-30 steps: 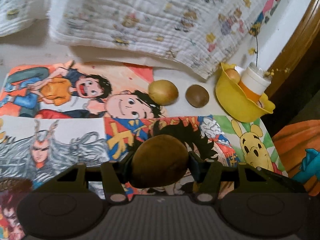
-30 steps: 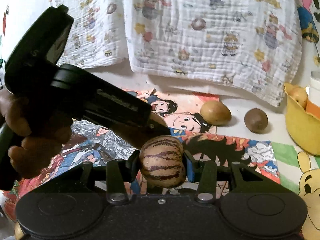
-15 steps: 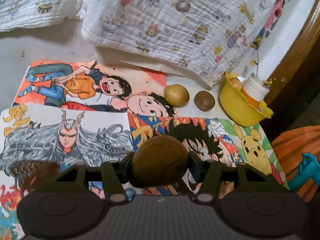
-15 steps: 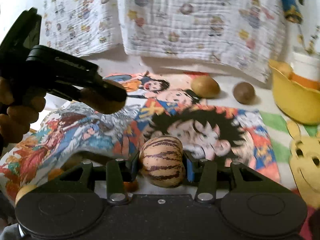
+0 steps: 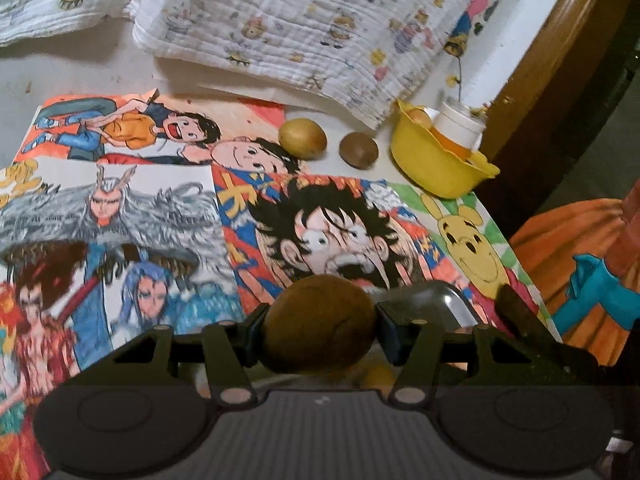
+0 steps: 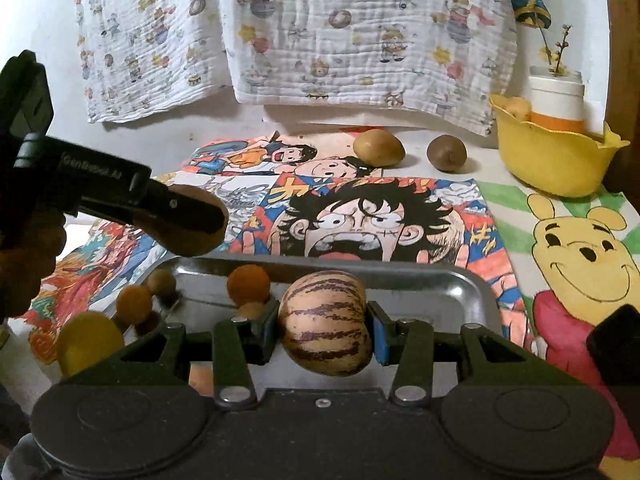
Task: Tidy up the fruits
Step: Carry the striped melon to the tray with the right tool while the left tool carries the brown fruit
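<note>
My left gripper (image 5: 319, 326) is shut on a brown kiwi (image 5: 319, 322), held above the near edge of a metal tray (image 5: 444, 300). The same left gripper (image 6: 188, 224) with the kiwi (image 6: 192, 232) shows at the left of the right wrist view. My right gripper (image 6: 325, 330) is shut on a cream fruit with purple stripes (image 6: 325, 322), just over the metal tray (image 6: 460, 280). Several small orange and yellow fruits (image 6: 248, 284) lie in the tray's left part. A yellow-green fruit (image 6: 379, 147) and another kiwi (image 6: 447, 153) rest on the table far back.
A yellow bowl (image 6: 556, 160) at the back right holds a white cup (image 6: 556, 98) and a small fruit. Cartoon drawings (image 6: 360, 216) cover the table. A printed cloth (image 6: 340, 32) hangs on the wall behind. An orange cushion (image 5: 576, 264) sits past the table's right edge.
Both grippers have drawn back toward the near side with their fruits still gripped. The metal tray with its small fruits has come into view beneath them.
</note>
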The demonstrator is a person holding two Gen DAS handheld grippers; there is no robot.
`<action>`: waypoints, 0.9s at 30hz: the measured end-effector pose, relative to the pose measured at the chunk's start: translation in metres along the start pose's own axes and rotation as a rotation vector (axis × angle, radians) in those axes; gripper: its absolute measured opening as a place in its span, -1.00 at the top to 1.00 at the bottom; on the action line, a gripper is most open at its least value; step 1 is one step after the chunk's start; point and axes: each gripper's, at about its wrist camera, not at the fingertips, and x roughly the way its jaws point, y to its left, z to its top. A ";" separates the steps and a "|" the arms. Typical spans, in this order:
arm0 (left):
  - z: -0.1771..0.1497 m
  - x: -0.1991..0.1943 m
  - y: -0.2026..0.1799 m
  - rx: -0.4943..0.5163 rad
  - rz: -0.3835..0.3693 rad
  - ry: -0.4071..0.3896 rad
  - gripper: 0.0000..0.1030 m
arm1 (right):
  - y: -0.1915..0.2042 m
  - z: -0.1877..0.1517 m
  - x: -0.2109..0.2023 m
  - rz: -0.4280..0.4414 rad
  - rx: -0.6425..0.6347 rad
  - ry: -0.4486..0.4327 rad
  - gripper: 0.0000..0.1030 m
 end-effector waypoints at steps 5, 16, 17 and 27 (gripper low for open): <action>-0.018 -0.003 -0.006 -0.001 0.002 0.016 -0.15 | 0.004 -0.008 -0.007 0.013 -0.010 -0.001 0.09; -0.046 -0.012 -0.016 0.048 0.048 0.041 -0.14 | 0.002 -0.029 -0.010 0.016 -0.005 0.024 0.08; -0.047 -0.012 -0.017 0.058 0.054 0.044 -0.14 | 0.003 -0.029 -0.009 0.012 -0.007 0.027 0.08; -0.059 -0.008 -0.030 0.167 0.122 0.096 -0.14 | 0.005 -0.028 -0.007 -0.024 -0.069 0.053 0.08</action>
